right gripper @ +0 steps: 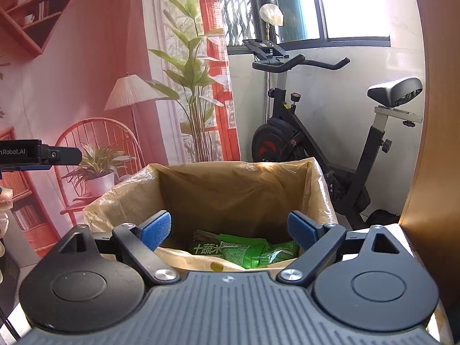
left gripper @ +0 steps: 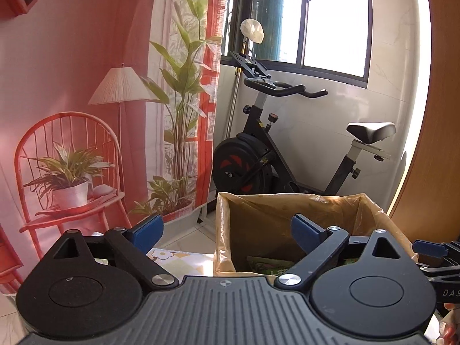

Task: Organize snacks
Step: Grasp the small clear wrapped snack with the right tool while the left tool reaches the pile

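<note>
The left tool (left gripper: 227, 230), with blue-padded black fingers, is released and grasps nothing; it hovers beside the near left edge of a rectangular bin lined with a translucent tan plastic bag (left gripper: 287, 210). The right tool (right gripper: 230, 227) is likewise spread wide and bare, poised directly above the same lined bin (right gripper: 230, 184). Several green foil snack packets with white lettering (right gripper: 247, 251) lie piled at the bottom of the bin. Behind the bin stands a black exercise bike (right gripper: 325, 126) against a white wall, next to a printed pink backdrop curtain (left gripper: 86, 86).
</note>
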### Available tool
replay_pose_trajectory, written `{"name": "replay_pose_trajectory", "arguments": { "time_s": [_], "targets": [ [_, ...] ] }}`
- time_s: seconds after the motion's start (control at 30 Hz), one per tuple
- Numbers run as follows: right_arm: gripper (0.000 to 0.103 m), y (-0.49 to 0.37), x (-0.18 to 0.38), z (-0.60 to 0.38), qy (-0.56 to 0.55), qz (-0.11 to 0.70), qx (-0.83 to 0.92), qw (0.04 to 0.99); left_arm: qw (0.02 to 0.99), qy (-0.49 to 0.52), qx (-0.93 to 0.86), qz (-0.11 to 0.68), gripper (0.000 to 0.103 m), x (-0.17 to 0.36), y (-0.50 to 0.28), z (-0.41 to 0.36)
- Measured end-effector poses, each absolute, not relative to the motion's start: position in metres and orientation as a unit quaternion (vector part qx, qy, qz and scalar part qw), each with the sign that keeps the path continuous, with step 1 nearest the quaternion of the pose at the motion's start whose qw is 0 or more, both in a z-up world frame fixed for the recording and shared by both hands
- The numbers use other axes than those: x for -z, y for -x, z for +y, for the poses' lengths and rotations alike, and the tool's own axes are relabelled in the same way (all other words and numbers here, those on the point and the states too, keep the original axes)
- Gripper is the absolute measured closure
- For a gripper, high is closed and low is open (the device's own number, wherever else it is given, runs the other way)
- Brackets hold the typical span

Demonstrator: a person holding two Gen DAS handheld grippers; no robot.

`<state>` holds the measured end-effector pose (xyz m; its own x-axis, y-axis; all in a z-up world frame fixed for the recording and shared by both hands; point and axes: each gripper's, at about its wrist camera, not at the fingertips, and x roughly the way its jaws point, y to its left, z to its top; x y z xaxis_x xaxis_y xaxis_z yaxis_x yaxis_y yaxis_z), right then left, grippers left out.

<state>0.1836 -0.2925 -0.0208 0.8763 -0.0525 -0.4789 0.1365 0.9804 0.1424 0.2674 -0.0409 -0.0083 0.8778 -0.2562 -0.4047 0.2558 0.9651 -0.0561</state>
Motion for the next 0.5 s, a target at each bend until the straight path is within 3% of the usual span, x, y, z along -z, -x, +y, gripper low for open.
{"name": "replay_pose_trajectory", "arguments": {
  "time_s": [0.23,0.5],
  "targets": [
    [0.010,-0.144,0.037,-0.273,-0.086,0.238,0.016,0.967,0.970,-0.038,0.087,0.224,0.005,0.035,-0.222,-0.017],
    [0.007,-0.114,0.071,-0.261,-0.072,0.270,0.015,0.960,0.956,0.000,0.083,0.280,0.006,0.074,-0.195,-0.006]
  ]
}}
